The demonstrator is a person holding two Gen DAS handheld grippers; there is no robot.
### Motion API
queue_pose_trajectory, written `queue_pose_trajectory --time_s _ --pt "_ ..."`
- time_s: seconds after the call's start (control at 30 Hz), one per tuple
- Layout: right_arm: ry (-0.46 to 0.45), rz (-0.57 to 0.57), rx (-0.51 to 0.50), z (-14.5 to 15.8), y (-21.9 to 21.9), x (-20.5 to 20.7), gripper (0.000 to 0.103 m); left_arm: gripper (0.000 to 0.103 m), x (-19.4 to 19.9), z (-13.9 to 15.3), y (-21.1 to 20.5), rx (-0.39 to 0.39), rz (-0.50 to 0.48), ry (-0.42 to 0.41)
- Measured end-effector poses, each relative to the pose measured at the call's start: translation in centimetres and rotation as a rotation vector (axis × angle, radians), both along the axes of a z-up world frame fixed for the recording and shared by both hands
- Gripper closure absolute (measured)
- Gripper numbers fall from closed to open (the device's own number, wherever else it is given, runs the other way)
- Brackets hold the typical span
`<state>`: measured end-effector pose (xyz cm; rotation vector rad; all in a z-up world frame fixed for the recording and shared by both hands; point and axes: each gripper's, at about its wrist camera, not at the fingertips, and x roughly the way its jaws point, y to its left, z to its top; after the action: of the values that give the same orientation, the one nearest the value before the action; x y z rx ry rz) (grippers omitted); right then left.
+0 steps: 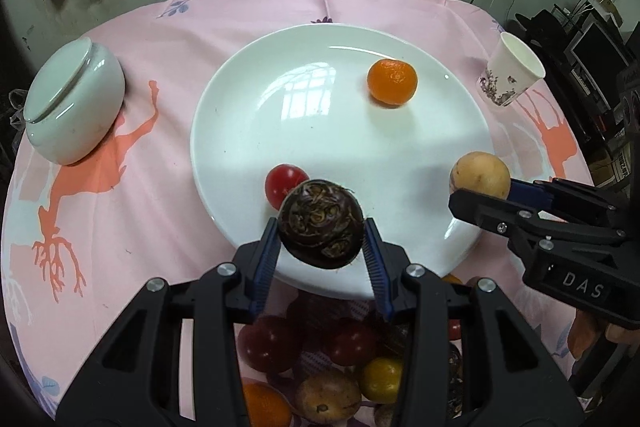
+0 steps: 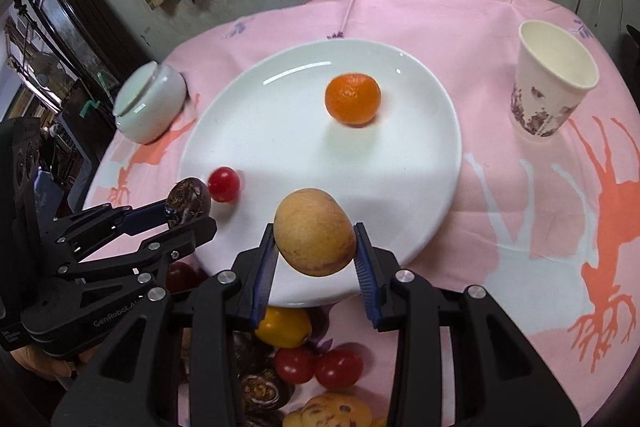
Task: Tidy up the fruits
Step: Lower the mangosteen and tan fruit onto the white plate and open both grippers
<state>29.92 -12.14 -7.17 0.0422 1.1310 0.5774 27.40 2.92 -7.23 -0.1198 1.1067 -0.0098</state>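
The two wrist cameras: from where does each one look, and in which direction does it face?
Left wrist: sits on the left gripper, looking steeply down at the white plate; its own fingers clamp a dark brown fruit, right gripper at the side.
Right wrist: sits on the right gripper, looking down at the same plate; its fingers clamp a tan fruit, left gripper at the side.
Shared: plate, orange, red tomato, paper cup, white jar.

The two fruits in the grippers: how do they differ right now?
The dark fruit in the left gripper is blackish-brown with a rough, fibrous skin; the tan fruit in the right gripper is pale yellow-brown and smooth. The tan one looks slightly larger. Both are roundish, pinched between blue pads and held over the white plate.
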Motion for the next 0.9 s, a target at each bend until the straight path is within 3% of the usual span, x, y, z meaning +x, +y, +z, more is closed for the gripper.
queue_pose_trajectory --time_s 0.2,0.3,0.43,0.63,0.9 --pt "0.045 -0.031 -0.019 -2.0 0.2 1.0 0.063 0.059 0.8 -1.5 0.1 -0.008 0.019 0.048" --pt "0.050 -0.066 0.005 -1.7 -0.3 0.9 0.062 0.044 0.4 -0.6 0.1 0.006 0.034 0.017" --pt "0.038 -0.087 0.030 -0.3 -1.6 -0.1 0.062 0.043 -0.9 1.6 0.6 0.010 0.046 -0.022" --pt "0.048 -0.139 0.073 1.4 -5.6 -4.0 0.061 0.037 -5.5 3.9 1.8 0.024 0.078 -0.043" --pt "0.105 -0.161 0.055 0.9 -9.1 -11.5 0.061 0.029 -13.7 4.0 2.2 -0.002 0.147 -0.006"
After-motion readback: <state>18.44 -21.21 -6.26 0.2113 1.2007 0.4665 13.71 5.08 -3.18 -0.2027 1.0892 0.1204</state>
